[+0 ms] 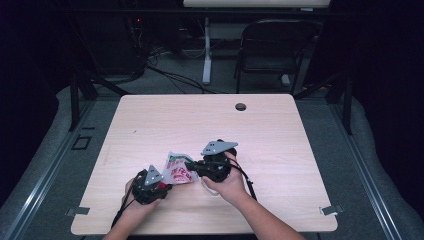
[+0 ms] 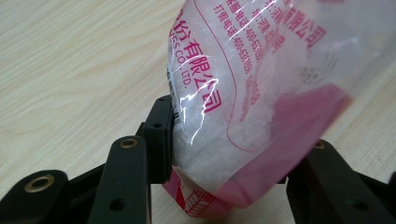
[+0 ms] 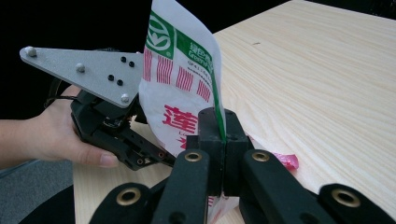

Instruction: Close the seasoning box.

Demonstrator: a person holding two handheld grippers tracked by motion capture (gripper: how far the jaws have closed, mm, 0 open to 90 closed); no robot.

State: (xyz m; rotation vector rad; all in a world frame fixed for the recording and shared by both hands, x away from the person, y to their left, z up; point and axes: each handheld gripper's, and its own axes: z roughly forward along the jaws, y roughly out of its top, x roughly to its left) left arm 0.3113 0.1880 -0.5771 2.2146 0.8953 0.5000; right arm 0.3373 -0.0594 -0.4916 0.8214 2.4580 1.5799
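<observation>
**deskwatcher:** Near the front edge of the desk (image 1: 280,140), left of the middle, that's where everything is. Big pale wood top, one round cable hole (image 1: 240,106) at the far side. Between the two hands there's a plastic bag (image 1: 177,170) with red and green print, standing up off the wood, with what looks like white grainy stuff inside.

**tongfan22:** Who's got hold of it?

**deskwatcher:** Both, kinda. The right tongs (image 3: 219,140) are pinched fully together on a thin edge of the bag, which sticks up between the pads. The left tongs (image 2: 233,163) sit around the fat bottom part, roughly half open.

**tongfan22:** Half open but gripping?

**deskwatcher:** One pad (image 2: 161,135) is against the plastic in the left gripper view. The other is hidden behind the bag, so I can't tell if it presses. The grey plate (image 3: 88,72) on the left one shows up nicely in the right gripper view.
</observation>
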